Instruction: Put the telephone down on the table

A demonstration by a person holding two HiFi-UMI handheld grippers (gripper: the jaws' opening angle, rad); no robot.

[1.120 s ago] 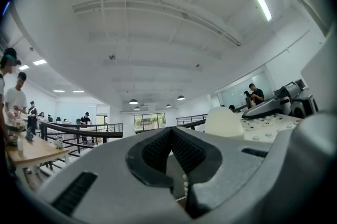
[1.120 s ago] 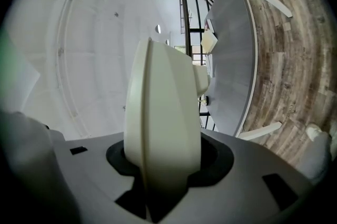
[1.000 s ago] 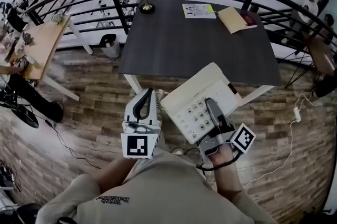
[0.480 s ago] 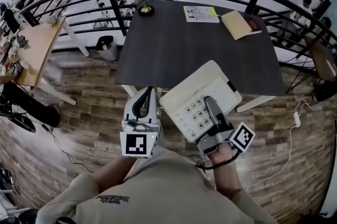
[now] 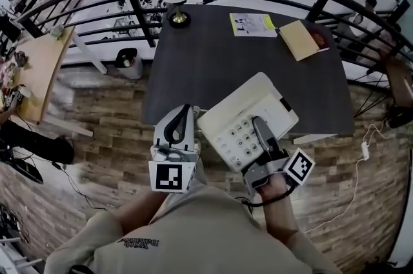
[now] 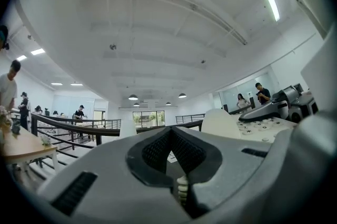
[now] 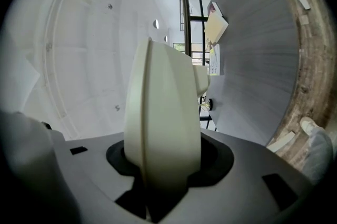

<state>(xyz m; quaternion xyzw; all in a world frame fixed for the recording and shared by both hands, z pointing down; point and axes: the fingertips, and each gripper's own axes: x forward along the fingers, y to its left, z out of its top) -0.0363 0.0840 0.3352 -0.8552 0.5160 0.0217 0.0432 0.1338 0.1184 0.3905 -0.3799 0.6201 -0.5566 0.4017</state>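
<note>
Now the right gripper (image 5: 257, 127) has its fingers clamped on the telephone (image 5: 240, 110) at the bench (image 5: 213, 66) edge. The left gripper (image 5: 184, 110) has its fingers together, empty. Next, lower the telephone flat.

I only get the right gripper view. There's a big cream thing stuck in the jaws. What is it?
Observer: A telephone. The head view shows its number buttons facing up, beside the right gripper that clamps it.
Operator: Is my other gripper helping?
Observer: No. The left gripper is shut on nothing, just left of the telephone.
Operator: Am I at the table?
Observer: Partly. In the head view the telephone's far half overlaps the near edge of the dark table. The rest shows against the wooden floor.
</note>
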